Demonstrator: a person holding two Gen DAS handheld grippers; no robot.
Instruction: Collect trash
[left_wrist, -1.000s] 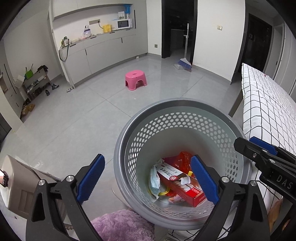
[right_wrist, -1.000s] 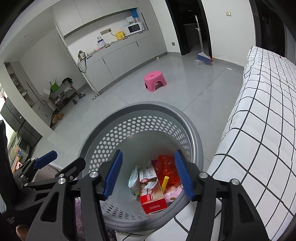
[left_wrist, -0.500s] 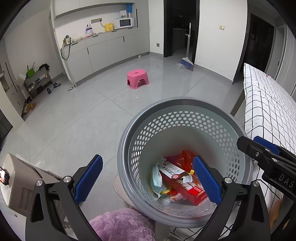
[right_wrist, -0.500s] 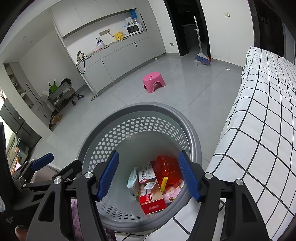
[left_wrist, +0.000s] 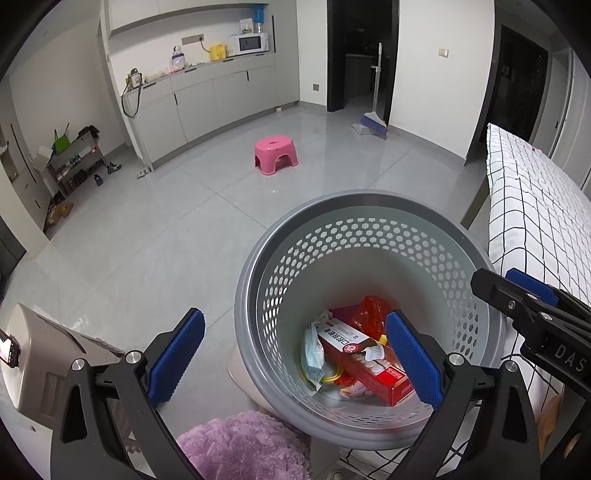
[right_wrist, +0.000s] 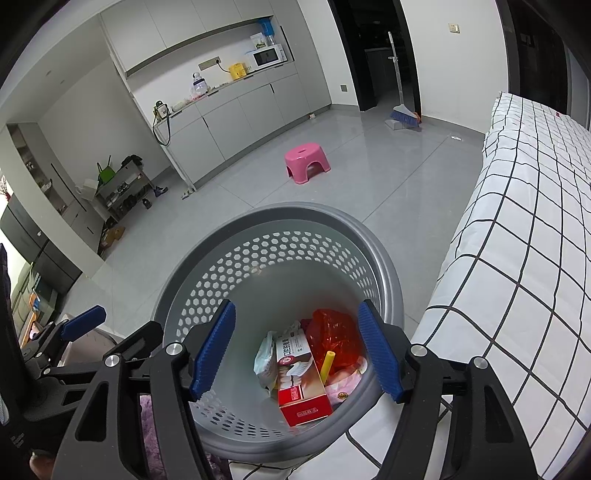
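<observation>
- The round grey perforated plastic basket (right_wrist: 207, 280) stands against the edge of the white black-checked cloth surface (right_wrist: 524, 258); bare grey tile floor (left_wrist: 155, 236) lies open beyond its rim.
- Right gripper (right_wrist: 297, 350): jaws apart, just been widening, nothing between the pads, over the basket mouth.
- Left gripper (left_wrist: 295, 362): jaws wide apart, empty.
- In the basket: one red-and-white carton (right_wrist: 301, 384), one red plastic bag (right_wrist: 334, 339), one yellow tube (right_wrist: 327, 363), one pale wrapper (right_wrist: 265, 362).
- One pink plastic stool (left_wrist: 275, 154), well apart.
</observation>
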